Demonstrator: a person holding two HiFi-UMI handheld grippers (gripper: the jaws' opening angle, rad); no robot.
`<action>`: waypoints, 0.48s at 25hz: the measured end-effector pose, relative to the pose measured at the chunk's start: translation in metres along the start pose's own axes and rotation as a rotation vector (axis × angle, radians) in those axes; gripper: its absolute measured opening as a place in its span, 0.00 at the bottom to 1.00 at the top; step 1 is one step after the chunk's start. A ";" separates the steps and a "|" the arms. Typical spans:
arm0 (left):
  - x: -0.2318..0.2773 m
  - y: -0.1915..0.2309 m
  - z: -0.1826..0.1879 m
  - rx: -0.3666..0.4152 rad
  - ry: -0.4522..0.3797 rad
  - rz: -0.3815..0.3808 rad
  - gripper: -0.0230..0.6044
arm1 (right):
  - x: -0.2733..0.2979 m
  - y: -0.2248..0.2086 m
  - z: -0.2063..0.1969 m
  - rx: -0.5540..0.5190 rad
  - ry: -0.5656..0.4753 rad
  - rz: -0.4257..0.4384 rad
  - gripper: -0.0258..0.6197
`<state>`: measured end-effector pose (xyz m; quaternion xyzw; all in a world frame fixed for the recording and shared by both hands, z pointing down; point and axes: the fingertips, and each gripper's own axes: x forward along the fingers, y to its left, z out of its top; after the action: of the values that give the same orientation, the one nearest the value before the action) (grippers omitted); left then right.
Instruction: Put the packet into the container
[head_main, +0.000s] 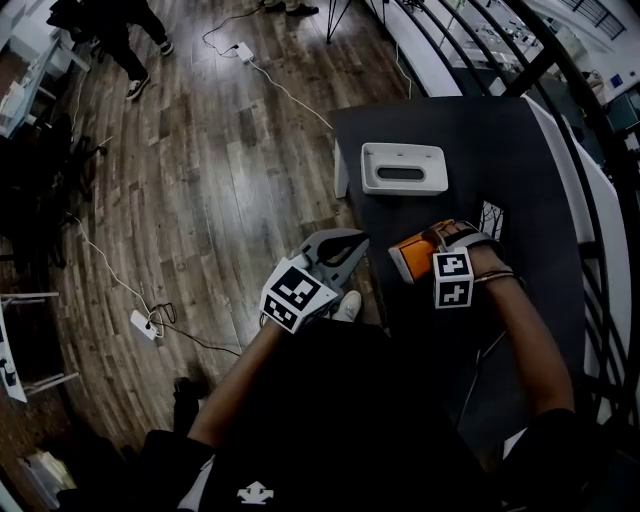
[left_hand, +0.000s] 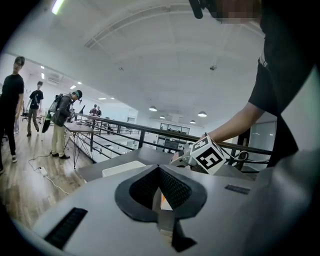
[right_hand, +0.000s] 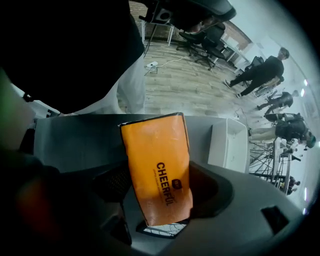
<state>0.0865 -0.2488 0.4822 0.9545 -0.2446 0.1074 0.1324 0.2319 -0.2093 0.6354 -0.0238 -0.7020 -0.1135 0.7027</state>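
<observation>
Pickup in hand: right gripper (right_hand: 162, 182) fingers pinch the orange packet (right_hand: 152, 145), left gripper (left_hand: 159, 172) fingers pressed together; next, carry it into the white container (head_main: 403, 168)

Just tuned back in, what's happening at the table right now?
The person's right gripper has its jaws closed across the width of an orange printed packet over the dark table. The white rectangular container sits further along the table; the packet is not yet in it. The left gripper is shut on nothing, beside the table's edge.
</observation>
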 end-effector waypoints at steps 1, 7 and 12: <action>0.000 0.001 0.000 -0.002 0.000 -0.004 0.05 | -0.004 -0.007 0.000 0.008 0.007 -0.010 0.58; 0.000 0.004 0.006 0.005 -0.003 -0.020 0.05 | -0.029 -0.065 0.002 0.071 0.005 -0.089 0.58; -0.007 0.020 0.008 0.007 -0.005 0.007 0.05 | -0.046 -0.123 0.001 0.149 -0.001 -0.155 0.58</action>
<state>0.0716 -0.2651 0.4764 0.9543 -0.2479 0.1065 0.1282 0.2082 -0.3227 0.5744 0.0829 -0.7084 -0.1153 0.6914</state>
